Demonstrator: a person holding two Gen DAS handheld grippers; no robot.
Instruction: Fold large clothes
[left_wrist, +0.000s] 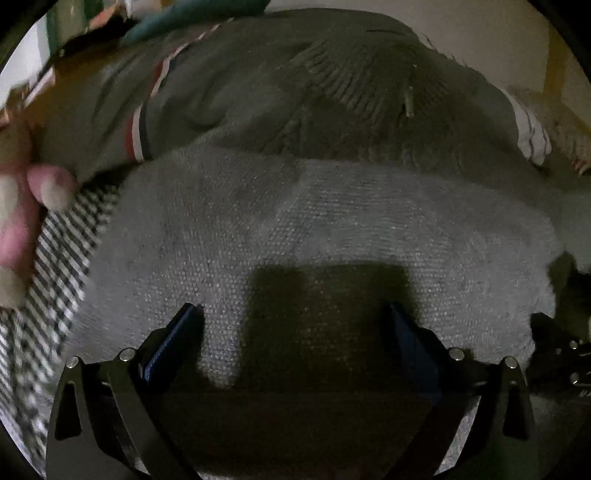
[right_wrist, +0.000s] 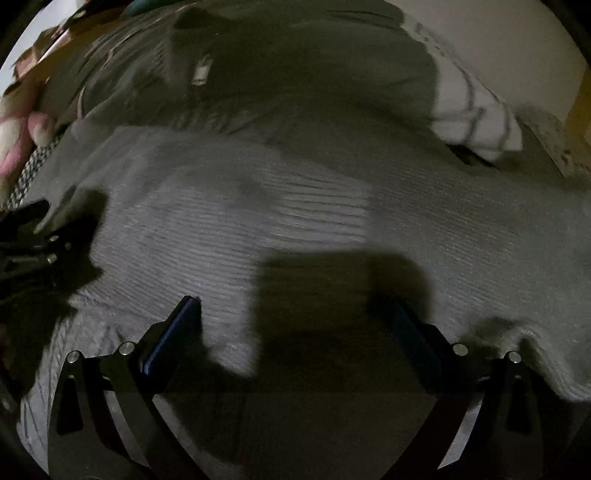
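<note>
Left wrist view: the left gripper (left_wrist: 295, 321) stands with jaws wide, holding nothing; the light grey knit garment (left_wrist: 314, 221) lies spread directly between and ahead of the jaws, carrying their shadow. To the right of the jaws, part of the right gripper (left_wrist: 565, 347) shows at the garment's edge. To the left of the jaws, a black-and-white checked cloth (left_wrist: 62, 266) lies under the garment's border, with a pink-and-white soft object (left_wrist: 22, 206) beyond it; what that object is cannot be told. Farther ahead of the jaws, a dark green garment (left_wrist: 258, 92) with striped trim lies touching the far edge of the grey knit.

Right wrist view: the right gripper (right_wrist: 295, 317) likewise has jaws wide and empty over the light grey knit garment (right_wrist: 258, 221). To the left of the jaws, the left gripper (right_wrist: 33, 251) rests at the knit's edge. Ahead, the dark green garment (right_wrist: 295, 74) lies; to its right, a white striped cloth (right_wrist: 476, 118). No container is visible in either view.
</note>
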